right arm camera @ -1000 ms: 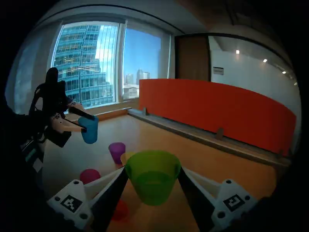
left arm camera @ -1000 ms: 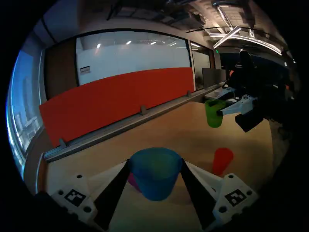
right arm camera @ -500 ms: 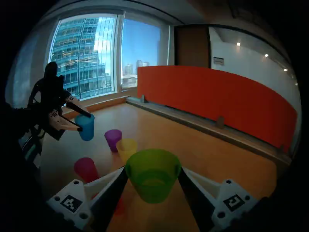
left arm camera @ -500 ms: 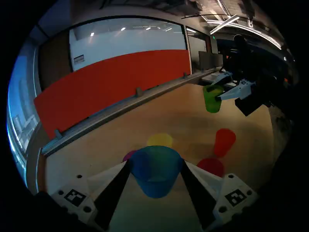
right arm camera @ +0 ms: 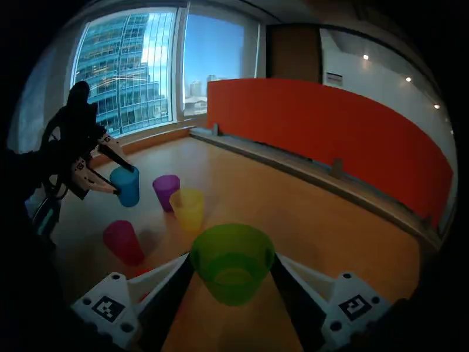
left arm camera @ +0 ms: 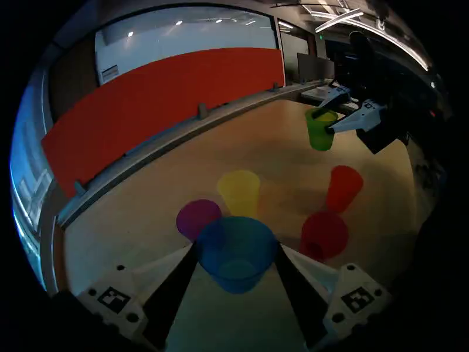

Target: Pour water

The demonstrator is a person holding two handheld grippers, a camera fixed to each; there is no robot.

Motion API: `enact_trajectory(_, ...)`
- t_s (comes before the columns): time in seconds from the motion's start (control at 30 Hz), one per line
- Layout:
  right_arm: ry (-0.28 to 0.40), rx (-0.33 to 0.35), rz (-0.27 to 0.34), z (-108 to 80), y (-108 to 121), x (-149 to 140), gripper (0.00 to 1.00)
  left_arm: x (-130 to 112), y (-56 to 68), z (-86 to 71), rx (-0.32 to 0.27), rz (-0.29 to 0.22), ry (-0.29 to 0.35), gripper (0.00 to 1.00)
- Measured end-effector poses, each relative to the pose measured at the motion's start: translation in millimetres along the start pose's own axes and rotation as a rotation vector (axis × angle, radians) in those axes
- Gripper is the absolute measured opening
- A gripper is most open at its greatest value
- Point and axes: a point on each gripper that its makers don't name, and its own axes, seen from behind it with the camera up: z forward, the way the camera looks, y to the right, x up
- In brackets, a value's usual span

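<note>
My left gripper (left arm camera: 236, 264) is shut on a blue cup (left arm camera: 236, 255), held upright above the wooden table (left arm camera: 176, 176); from the right gripper view the same blue cup (right arm camera: 125, 185) hangs at the far left. My right gripper (right arm camera: 233, 267) is shut on a green cup (right arm camera: 233, 263) with a little liquid at the bottom; the left gripper view has that green cup (left arm camera: 320, 129) far off at the upper right. On the table between them stand a purple cup (left arm camera: 198, 217), a yellow cup (left arm camera: 239, 192), a magenta cup (left arm camera: 323, 234) and an orange-red cup (left arm camera: 343, 188).
An orange partition (left arm camera: 158, 105) with a grey rail runs along the table's far edge. Large windows (right arm camera: 135, 76) lie behind the left hand. The purple cup (right arm camera: 166, 191), yellow cup (right arm camera: 187, 208) and magenta cup (right arm camera: 123, 242) cluster left of the green cup.
Both views have tilted downward and both cups have come lower toward the table. The cups standing on the table have come into full view.
</note>
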Motion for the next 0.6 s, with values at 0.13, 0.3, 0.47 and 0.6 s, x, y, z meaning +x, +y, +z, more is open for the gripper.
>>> enact_trajectory(0.13,-0.024,0.004,0.001,4.4,0,-6,0.91,-9,-0.1,5.5,-0.014,0.0,-0.033,0.89)
enact_trajectory(0.3,-0.048,0.005,-0.004,9.1,1,-12,0.91,-21,2.6,13.1,-0.032,-0.003,-0.064,0.9)
enact_trajectory(0.47,-0.066,0.005,-0.01,13.1,2,-16,0.91,-28,2.6,20.4,-0.042,-0.013,-0.083,0.9)
enact_trajectory(0.6,-0.074,0.007,-0.008,15.2,2,-18,0.91,-32,1.0,24.9,-0.045,-0.023,-0.088,0.89)
